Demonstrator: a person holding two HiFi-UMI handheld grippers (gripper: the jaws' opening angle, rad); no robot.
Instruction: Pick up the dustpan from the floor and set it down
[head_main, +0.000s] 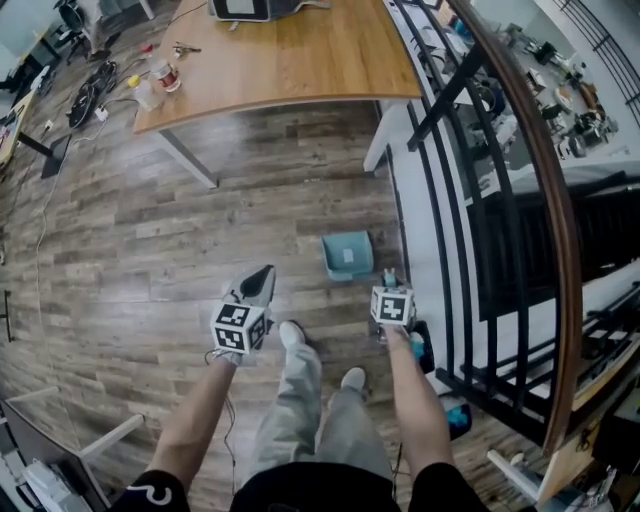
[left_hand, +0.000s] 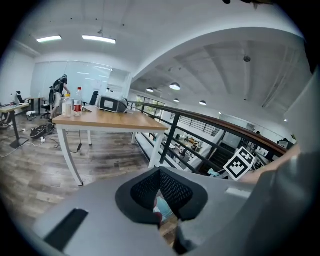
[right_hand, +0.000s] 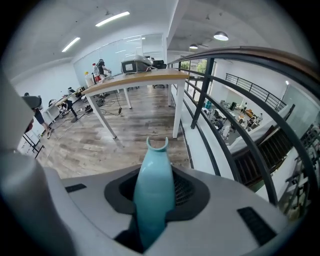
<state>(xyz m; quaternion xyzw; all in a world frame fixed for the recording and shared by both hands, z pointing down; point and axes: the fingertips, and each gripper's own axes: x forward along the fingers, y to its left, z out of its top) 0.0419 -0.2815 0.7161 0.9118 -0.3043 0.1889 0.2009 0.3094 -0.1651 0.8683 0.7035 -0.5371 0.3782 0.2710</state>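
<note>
The dustpan shows mainly as its teal handle (right_hand: 152, 192), which ends in a small forked tip and runs between the jaws of my right gripper (right_hand: 156, 165). The jaws are shut on the handle. In the head view the right gripper (head_main: 390, 278) is in front of my right foot, close to the railing, and a teal bit of the dustpan handle (head_main: 416, 346) shows beside my forearm. The rest of the dustpan is hidden under the gripper and arm. My left gripper (head_main: 263, 278) hangs over the floor by my left foot, its jaws closed to a point with nothing in them.
A teal square tub (head_main: 347, 255) with something white in it sits on the wood floor just ahead. A wooden table (head_main: 290, 60) stands beyond it. A black railing with a wooden handrail (head_main: 520, 180) runs along the right. Cables (head_main: 90, 90) lie at far left.
</note>
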